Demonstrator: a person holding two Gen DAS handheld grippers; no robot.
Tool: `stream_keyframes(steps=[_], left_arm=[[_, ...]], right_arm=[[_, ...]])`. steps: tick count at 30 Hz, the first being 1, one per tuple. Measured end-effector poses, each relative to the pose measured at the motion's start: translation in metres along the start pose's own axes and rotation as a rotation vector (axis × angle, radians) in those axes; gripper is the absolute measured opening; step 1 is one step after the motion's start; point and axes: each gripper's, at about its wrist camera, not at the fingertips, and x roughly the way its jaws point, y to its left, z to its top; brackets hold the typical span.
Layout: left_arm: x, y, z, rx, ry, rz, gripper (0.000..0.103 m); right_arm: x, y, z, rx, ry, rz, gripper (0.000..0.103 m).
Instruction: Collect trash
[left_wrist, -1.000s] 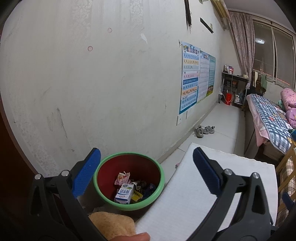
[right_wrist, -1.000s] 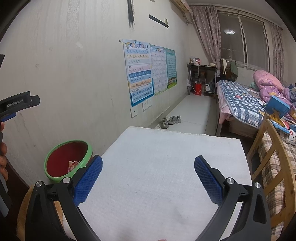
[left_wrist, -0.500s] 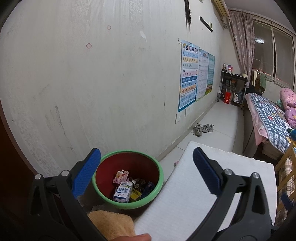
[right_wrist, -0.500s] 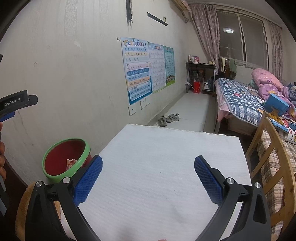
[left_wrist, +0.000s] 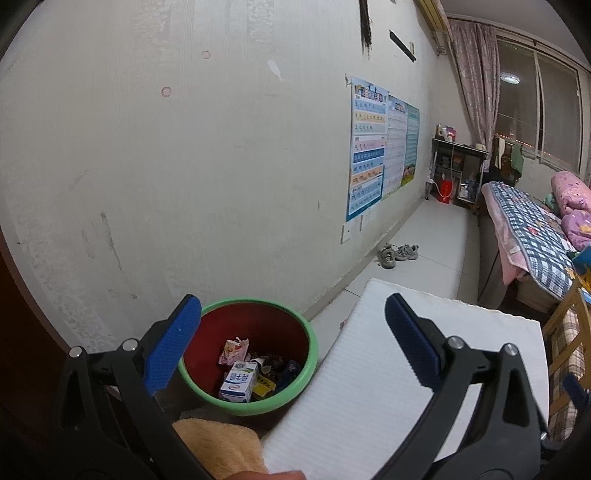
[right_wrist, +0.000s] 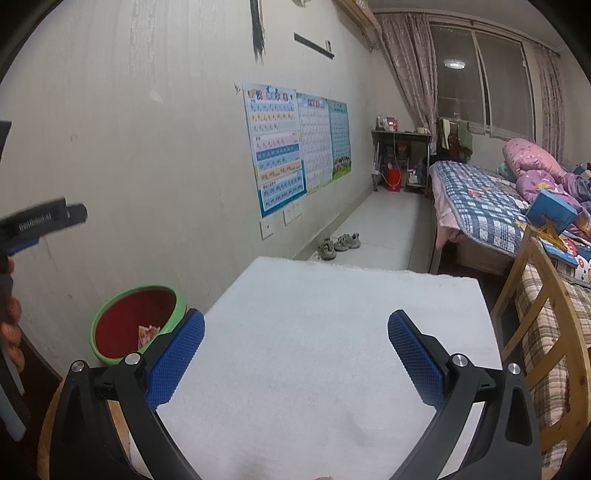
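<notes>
Left wrist view: left gripper (left_wrist: 291, 332) and right gripper (right_wrist: 293, 354) gape empty; bin (left_wrist: 310, 373) holds a carton (left_wrist: 238, 382). Table (right_wrist: 332, 332) seems bare, so scan elsewhere.

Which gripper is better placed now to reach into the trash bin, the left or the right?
Probably the left. The left gripper is open right beside the trash bin, looking down onto the milk carton inside. The right gripper, also open and empty, hangs over the white table, farther away.
</notes>
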Motion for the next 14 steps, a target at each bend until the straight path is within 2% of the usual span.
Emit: stream_keyframes(steps=[7, 12, 14], left_arm=[[0.001, -0.007, -0.004, 0.027, 0.008, -0.035, 0.098], [0.01, -0.007, -0.008, 0.023, 0.046, -0.046, 0.098], [0.02, -0.007, -0.015, 0.021, 0.1, -0.063, 0.098]], right_arm=[[-0.002, -0.008, 0.005, 0.016, -0.007, -0.021, 0.096], [0.005, -0.01, -0.001, 0.019, 0.023, -0.03, 0.096], [0.017, -0.014, -0.009, 0.021, 0.067, -0.04, 0.096]])
